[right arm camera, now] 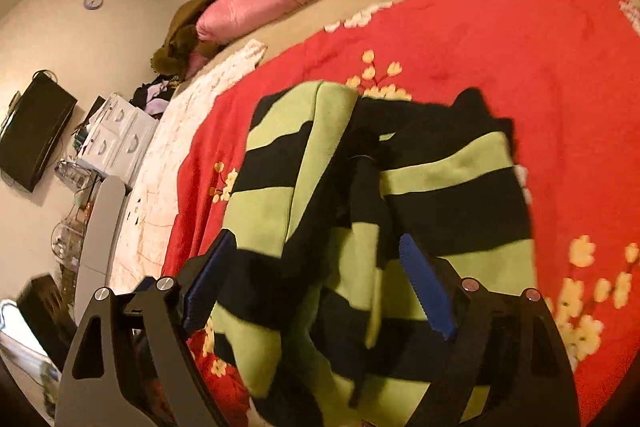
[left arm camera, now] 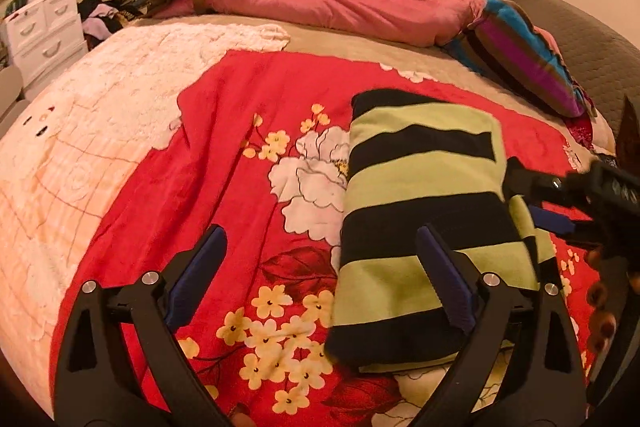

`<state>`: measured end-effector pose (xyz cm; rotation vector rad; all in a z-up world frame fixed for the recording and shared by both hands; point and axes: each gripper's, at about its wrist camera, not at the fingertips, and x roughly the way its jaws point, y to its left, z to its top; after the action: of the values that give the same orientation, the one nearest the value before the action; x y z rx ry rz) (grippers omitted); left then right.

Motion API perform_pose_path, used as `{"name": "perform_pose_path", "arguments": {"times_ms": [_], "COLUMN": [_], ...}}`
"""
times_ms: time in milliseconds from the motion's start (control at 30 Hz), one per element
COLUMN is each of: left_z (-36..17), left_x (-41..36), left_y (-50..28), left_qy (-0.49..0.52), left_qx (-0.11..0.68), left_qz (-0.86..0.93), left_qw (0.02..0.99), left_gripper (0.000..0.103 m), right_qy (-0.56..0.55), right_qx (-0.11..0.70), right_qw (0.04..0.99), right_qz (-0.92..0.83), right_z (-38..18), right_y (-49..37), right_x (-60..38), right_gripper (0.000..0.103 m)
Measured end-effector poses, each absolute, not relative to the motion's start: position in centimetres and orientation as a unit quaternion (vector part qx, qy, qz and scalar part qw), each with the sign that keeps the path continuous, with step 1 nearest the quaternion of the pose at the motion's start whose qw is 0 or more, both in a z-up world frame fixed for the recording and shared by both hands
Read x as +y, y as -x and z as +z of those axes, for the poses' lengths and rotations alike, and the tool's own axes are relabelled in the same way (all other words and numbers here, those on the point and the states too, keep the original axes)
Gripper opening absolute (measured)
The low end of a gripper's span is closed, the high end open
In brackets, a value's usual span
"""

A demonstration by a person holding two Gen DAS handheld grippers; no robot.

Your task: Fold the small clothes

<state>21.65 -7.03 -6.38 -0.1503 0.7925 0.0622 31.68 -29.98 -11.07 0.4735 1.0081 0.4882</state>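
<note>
Left gripper (left arm camera: 320, 279): jaws spread wide, nothing held. It is carried low over the red floral blanket (left arm camera: 240, 99), with its right pad over the near left part of the striped garment (left arm camera: 424, 211); contact cannot be told.

Right gripper (right arm camera: 320, 291): jaws likewise wide, nothing clamped. Cloth is seen bunched between and beneath the fingers, so a grasp is judged to be in preparation. In the left wrist view this gripper is seen entering at 3 o'clock, against the garment's right edge.

The green-and-black striped garment is laid on the blanket at 4 o'clock of the left view, already doubled into a long panel. In the right view a loose flap is seen at 12 o'clock, probably left to be tucked.

Beyond, at 12 o'clock: pink quilt (left arm camera: 340, 3), striped pillow (left arm camera: 524, 55).
</note>
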Motion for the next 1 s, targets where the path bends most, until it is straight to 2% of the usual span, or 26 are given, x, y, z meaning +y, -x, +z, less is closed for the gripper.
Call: {"name": "perform_pose_path", "arguments": {"times_ms": [67,233,300,367,700,1000], "left_z": [-6.9,-7.9,-7.9,-7.8,-6.1,-7.8], "left_x": [-7.0,-7.5,-7.8,-8.0,-8.4,-10.1], "left_y": [-21.8,-22.1,-22.1,-22.0,-21.3,-21.7], "left_qy": [0.074,0.07,0.066,0.064,0.073,0.055], "left_qx": [0.391,0.401,0.401,0.4,0.381,0.405], "left_qz": [0.028,0.015,0.012,0.01,-0.006,-0.019], "left_qw": [0.917,0.913,0.913,0.914,0.922,0.912], "left_gripper": [0.089,0.089,0.089,0.089,0.091,0.091], "right_qy": [-0.21,-0.18,-0.155,-0.146,-0.133,-0.113], "right_qx": [0.479,0.484,0.469,0.446,0.382,0.44], "right_qw": [0.819,0.823,0.835,0.843,0.874,0.871], "right_qz": [0.237,0.238,0.244,0.265,0.268,0.187], "right_z": [-11.2,-11.4,-10.8,-9.7,-4.6,-11.4], "right_y": [-32.1,-32.8,-32.5,-31.9,-30.5,-30.5], "right_x": [-29.1,-26.9,-26.3,-26.2,-32.1,-35.2], "right_gripper": [0.077,0.045,0.025,0.02,0.017,0.021]}}
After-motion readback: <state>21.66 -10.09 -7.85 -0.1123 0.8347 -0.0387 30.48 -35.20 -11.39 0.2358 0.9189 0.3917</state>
